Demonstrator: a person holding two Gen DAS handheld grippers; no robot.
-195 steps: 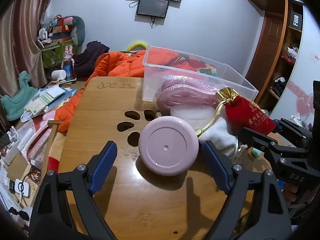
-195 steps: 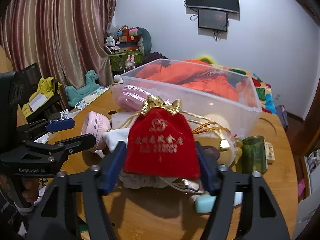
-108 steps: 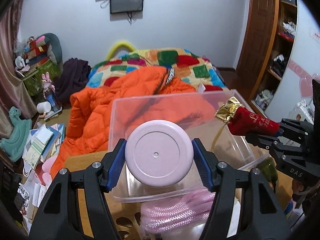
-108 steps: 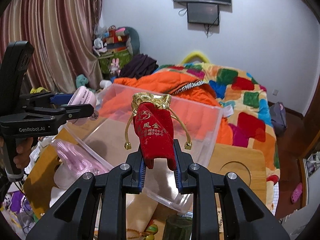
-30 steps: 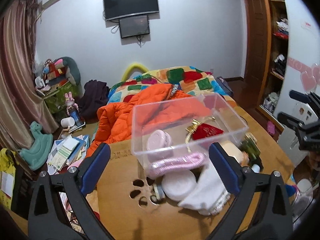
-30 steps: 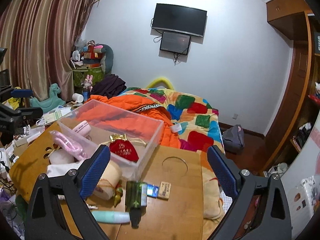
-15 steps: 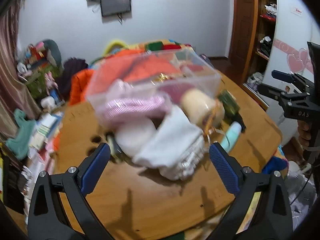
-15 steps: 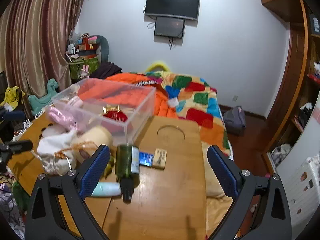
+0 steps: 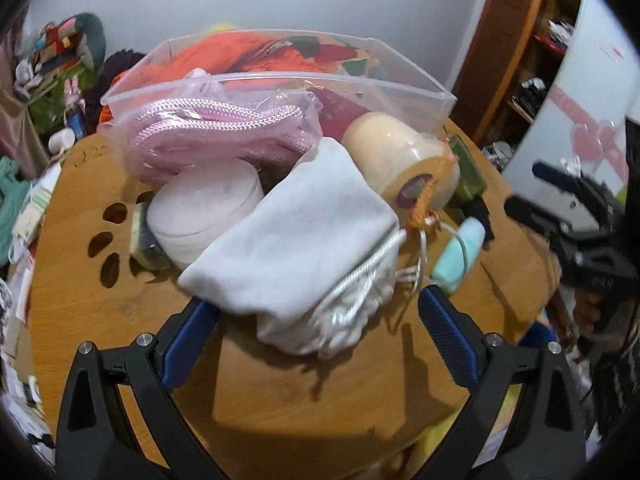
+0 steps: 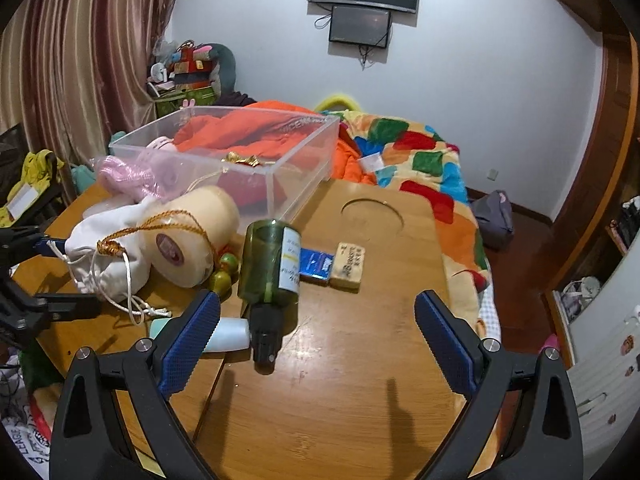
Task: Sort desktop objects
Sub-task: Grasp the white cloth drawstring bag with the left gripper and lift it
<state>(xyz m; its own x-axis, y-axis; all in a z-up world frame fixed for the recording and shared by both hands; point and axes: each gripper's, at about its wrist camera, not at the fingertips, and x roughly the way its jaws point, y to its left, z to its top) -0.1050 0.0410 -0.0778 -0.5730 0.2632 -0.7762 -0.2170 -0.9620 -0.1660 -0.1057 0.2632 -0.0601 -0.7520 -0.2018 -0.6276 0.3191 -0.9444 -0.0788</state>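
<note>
Two spread claws, white pouch, green bottle

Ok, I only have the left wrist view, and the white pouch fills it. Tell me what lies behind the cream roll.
Observer: A green bottle lies on its side there, with its black cap pointing towards the right gripper.
Operator: Say what is beside the bottle.
Observer: A small blue pack sits next to a tan block, on the side of the bottle away from the roll.
Operator: Report the right gripper.
Observer: It is open and empty, above the table near the bottle's cap.
</note>
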